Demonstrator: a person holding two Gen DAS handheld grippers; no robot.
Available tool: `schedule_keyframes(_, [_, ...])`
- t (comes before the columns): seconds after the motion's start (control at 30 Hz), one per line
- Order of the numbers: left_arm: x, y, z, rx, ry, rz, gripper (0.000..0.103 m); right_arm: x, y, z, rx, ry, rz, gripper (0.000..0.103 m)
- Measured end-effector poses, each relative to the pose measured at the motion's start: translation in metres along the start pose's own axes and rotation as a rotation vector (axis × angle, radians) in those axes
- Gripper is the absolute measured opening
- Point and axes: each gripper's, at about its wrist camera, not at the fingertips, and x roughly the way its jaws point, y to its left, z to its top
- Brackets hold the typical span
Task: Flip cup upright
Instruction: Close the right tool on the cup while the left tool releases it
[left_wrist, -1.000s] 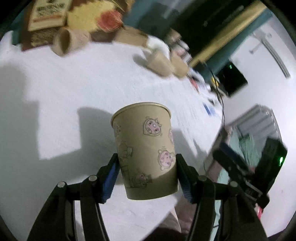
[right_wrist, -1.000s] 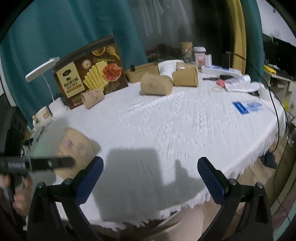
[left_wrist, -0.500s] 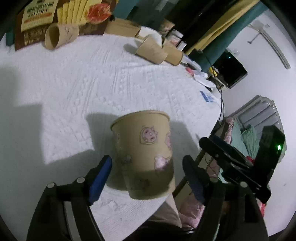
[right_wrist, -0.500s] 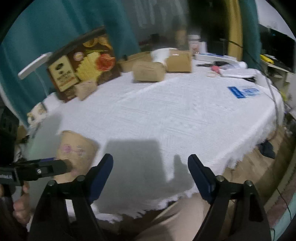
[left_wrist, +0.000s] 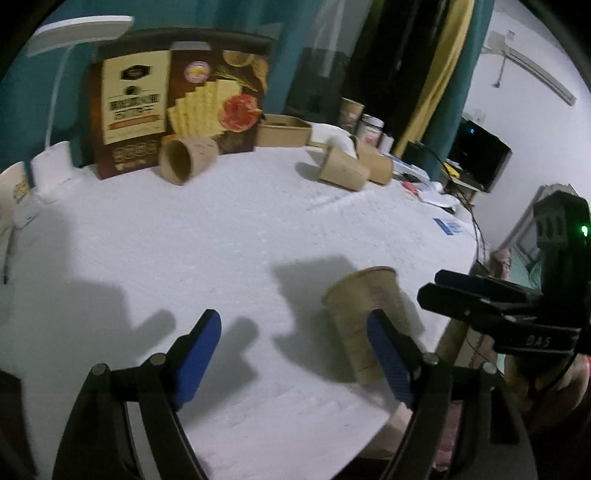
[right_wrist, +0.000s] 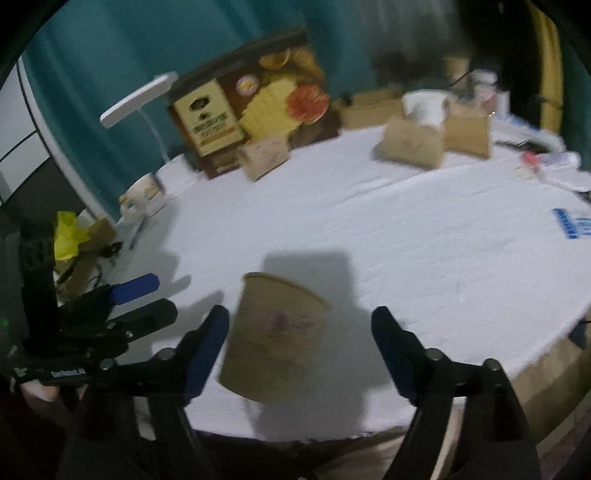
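Observation:
A tan paper cup (left_wrist: 364, 317) with pink cartoon prints stands upright, mouth up, on the white tablecloth near the table's front edge. It also shows in the right wrist view (right_wrist: 275, 334), blurred. My left gripper (left_wrist: 295, 354) is open and empty; the cup stands just behind its right finger, outside the gap. My right gripper (right_wrist: 299, 345) is open, with the cup just ahead between its fingers and nearer the left one. The right gripper shows in the left wrist view (left_wrist: 491, 306) to the right of the cup.
Three more paper cups lie on their sides at the back: one (left_wrist: 186, 160) by the brown cracker box (left_wrist: 177, 110), two (left_wrist: 345, 170) at the right. A white lamp (right_wrist: 138, 98), a mug (right_wrist: 146, 194) and a blue card (right_wrist: 570, 221) stand around the tablecloth (left_wrist: 207, 236).
My left gripper let go of the cup, opened wide and moved left and back. The cup now stands free on the cloth. My right gripper swung left towards the cup.

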Motion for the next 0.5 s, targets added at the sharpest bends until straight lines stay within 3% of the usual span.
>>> schedule_keyframes(0.3, [-0.008, 0.046, -0.009, -0.088, -0.014, 0.060, 0.084, 0.049, 0.006, 0.015, 0.016, 0.190, 0.078, 0.081])
schedule_keyframes(0.5, [-0.008, 0.059, -0.013, -0.103, -0.010, 0.077, 0.084, 0.069, 0.005, 0.020, -0.001, 0.244, 0.071, 0.081])
